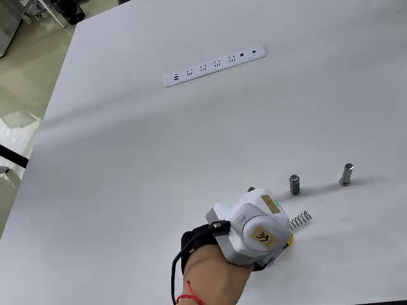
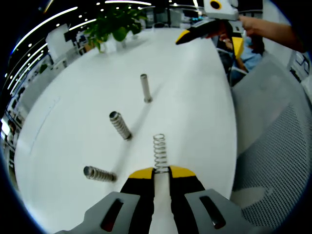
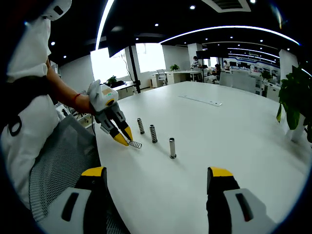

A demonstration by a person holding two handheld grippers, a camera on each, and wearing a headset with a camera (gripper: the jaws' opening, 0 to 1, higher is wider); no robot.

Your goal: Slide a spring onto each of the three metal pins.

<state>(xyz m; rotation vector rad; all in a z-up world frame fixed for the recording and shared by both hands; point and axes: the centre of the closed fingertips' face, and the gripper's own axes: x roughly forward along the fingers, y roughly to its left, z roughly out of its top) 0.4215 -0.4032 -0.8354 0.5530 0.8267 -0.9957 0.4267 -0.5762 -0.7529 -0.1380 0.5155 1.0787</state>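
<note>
The table (image 1: 159, 159) is a smooth, matt white top with only a faint sheen, and the power strip (image 1: 214, 65) at its far side is white plastic. The bare pin (image 1: 346, 174) on the right is bright polished metal, while the loose spring (image 1: 300, 220) and the two fitted springs (image 2: 120, 125) are thin, shiny coiled wire. The left gripper (image 2: 161, 171) has a glossy white and grey plastic body with matt black jaws tipped in yellow, and the chair (image 2: 278, 146) near it is grey woven mesh.
</note>
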